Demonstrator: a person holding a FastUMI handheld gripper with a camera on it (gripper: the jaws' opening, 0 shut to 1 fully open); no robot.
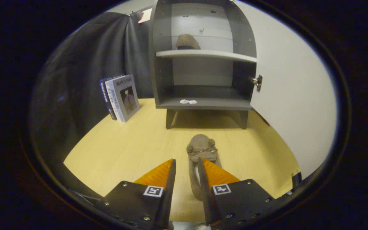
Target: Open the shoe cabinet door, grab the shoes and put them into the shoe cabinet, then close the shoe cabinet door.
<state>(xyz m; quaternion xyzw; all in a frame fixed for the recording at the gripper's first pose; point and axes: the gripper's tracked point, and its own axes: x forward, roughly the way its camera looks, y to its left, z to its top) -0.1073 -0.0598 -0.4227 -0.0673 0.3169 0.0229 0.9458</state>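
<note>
Jaws spread, straddling one brown shoe on the pale wooden tabletop. Shoe cabinet stands open beyond; second shoe on its upper shelf. Books stand against the dark cloth wall.

A: Body only. What's the tool look like?
B: Two fingers, wedge-shaped, tapering to thin points, ribbed on the sloped faces. Flat dark inner edges facing each other.
A: Mounts?
B: Each finger sits on a black angular plate, matte, with small silver screws near the corners and along the lower edge.
A: Markings?
B: One square black-and-white tag per plate, set right at the finger's base. Left and right patterns differ.
A: Cables, sleeves?
B: Can't tell. Something pale under the plates, too blurred to call.
</note>
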